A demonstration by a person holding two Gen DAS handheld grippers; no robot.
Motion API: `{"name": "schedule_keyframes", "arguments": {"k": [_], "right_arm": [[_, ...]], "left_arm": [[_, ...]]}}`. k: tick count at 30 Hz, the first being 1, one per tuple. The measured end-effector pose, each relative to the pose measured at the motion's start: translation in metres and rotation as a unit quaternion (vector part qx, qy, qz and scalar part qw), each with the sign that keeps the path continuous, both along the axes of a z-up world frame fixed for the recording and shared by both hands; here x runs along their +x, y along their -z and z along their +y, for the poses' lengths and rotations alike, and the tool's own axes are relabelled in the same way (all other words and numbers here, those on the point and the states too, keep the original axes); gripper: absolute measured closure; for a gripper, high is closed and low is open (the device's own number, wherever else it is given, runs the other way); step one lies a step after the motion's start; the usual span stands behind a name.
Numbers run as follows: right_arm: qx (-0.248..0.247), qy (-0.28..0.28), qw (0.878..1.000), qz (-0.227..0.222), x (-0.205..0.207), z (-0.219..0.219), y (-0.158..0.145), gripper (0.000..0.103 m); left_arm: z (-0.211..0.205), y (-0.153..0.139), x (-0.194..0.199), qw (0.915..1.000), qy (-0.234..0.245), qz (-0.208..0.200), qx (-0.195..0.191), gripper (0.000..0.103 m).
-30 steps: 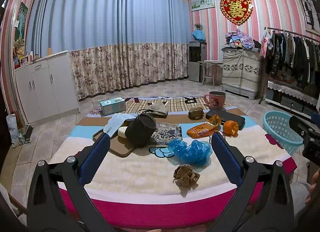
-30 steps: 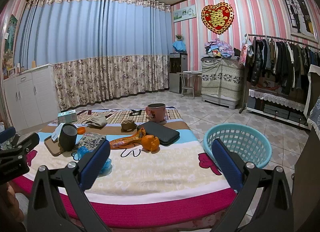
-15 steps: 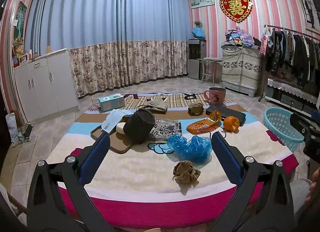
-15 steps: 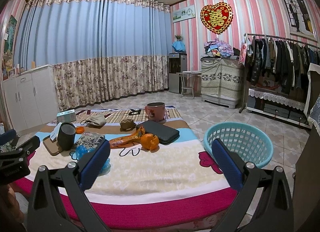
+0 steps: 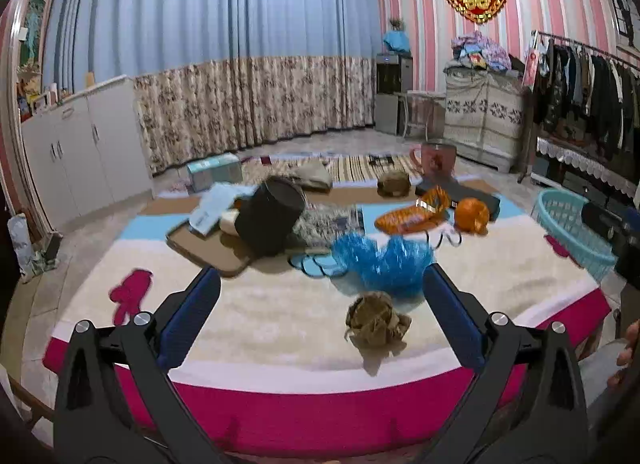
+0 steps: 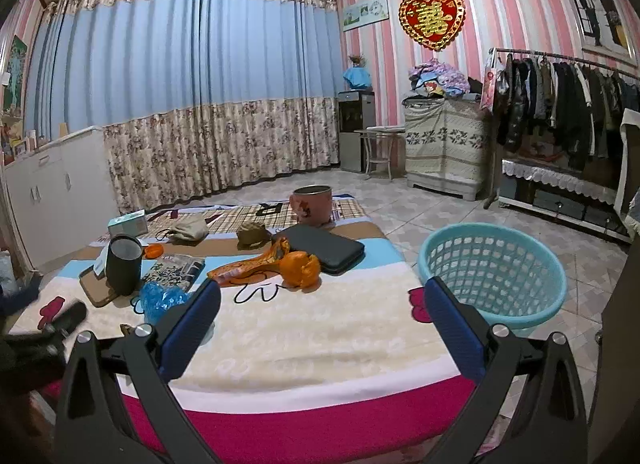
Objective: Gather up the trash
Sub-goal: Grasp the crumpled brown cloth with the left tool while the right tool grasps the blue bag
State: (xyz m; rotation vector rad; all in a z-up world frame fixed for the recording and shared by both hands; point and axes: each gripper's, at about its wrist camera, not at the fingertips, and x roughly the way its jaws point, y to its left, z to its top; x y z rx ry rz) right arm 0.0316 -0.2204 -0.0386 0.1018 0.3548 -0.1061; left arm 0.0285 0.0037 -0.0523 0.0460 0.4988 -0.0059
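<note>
Left gripper (image 5: pixel 318 296) and right gripper (image 6: pixel 320 300), each with jaws spread wide and nothing between the blue pads, both held above the near edge of a blanket-covered table (image 5: pixel 280 324).

Nearest the left gripper, a crumpled brown paper ball (image 5: pixel 376 324) lies on the cream band of the blanket. Just behind it sits a crumpled blue plastic wrapper (image 5: pixel 386 264), which in the right wrist view shows partly behind the left finger.

Farther back, a dark cylindrical cup (image 6: pixel 124 264) stands on a brown tray (image 5: pixel 204 250); its inside is too dark to tell the contents. Beside it lies a printed packet (image 6: pixel 174 270).

Toward the centre, an orange snack wrapper (image 6: pixel 248 264) lies touching orange peel (image 6: pixel 300 268), with a black flat case (image 6: pixel 324 246) just behind them.

At the far end stand a pink mug (image 6: pixel 312 205), its contents not visible, a small brown wad (image 6: pixel 252 234), a beige cloth item (image 6: pixel 186 227) and a teal tissue box (image 6: pixel 128 223).

Off the table's right side, on the tiled floor, stands a turquoise mesh basket (image 6: pixel 556 292); what shows of its interior holds nothing.
</note>
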Motion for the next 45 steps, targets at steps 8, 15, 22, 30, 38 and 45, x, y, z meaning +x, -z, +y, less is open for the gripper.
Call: {"name": "schedule_keyframes", "arguments": {"k": [8, 15, 22, 30, 38, 45], "right_arm": [[-0.012, 0.02, 1.0, 0.019, 0.014, 0.007, 0.014, 0.004], [0.001, 0.046, 0.998, 0.031, 0.015, -0.002, 0.02, 0.004], [0.001, 0.057, 0.997, 0.05, 0.022, -0.004, 0.024, 0.004], [-0.004, 0.056, 0.997, 0.058, 0.025, -0.002, 0.027, 0.004], [-0.028, 0.043, 0.997, 0.06, 0.026, 0.008, 0.026, 0.004], [-0.027, 0.006, 0.996, 0.087, 0.042, 0.029, 0.033, 0.004]], "left_arm": [[-0.01, 0.033, 0.02, 0.9993, 0.011, 0.034, 0.013, 0.005], [-0.013, 0.052, 0.038, 0.9982, 0.012, 0.057, 0.016, 0.005], [-0.024, 0.063, 0.05, 0.9959, 0.037, 0.081, 0.014, 0.005], [-0.026, 0.064, 0.054, 0.992, 0.081, 0.096, -0.011, 0.038], [-0.016, 0.051, 0.049, 0.9917, 0.09, 0.09, -0.018, 0.065], [0.025, 0.014, 0.065, 0.997, 0.053, 0.055, 0.006, 0.065]]}}
